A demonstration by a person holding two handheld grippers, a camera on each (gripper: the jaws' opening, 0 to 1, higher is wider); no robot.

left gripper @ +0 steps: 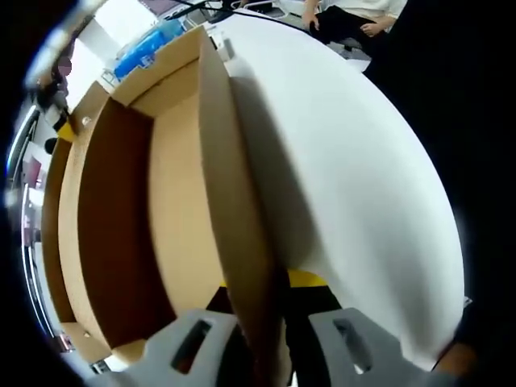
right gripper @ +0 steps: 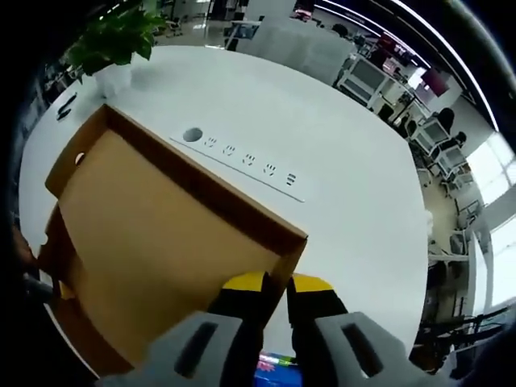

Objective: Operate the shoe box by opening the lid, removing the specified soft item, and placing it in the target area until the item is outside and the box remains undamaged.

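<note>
On the white bench (right gripper: 347,201) sits the brown cardboard shoe box (right gripper: 153,242), and both grippers are at its edges. In the left gripper view the left gripper (left gripper: 258,343) has its grey fingers (left gripper: 189,343) on either side of a thin cardboard wall (left gripper: 234,201) of the box, which rises upward between them; the yellow-and-black pads sit close against the board, so the fingers are clenched on that wall. To the left of it the box's interior (left gripper: 113,226) lies open, dark brown and in shadow, and what is inside cannot be made out. In the right gripper view the right gripper (right gripper: 274,339) has its fingers (right gripper: 355,351) nearly together at the near corner of the lid (right gripper: 161,234), a narrow gap between the pads; whether they pinch the cardboard rim cannot be told. Beyond the box a strip of sockets (right gripper: 246,161) is set into the bench, and a potted plant (right gripper: 113,44) stands at the far edge. A seated person (left gripper: 351,16) shows past the bench in the left gripper view.
</note>
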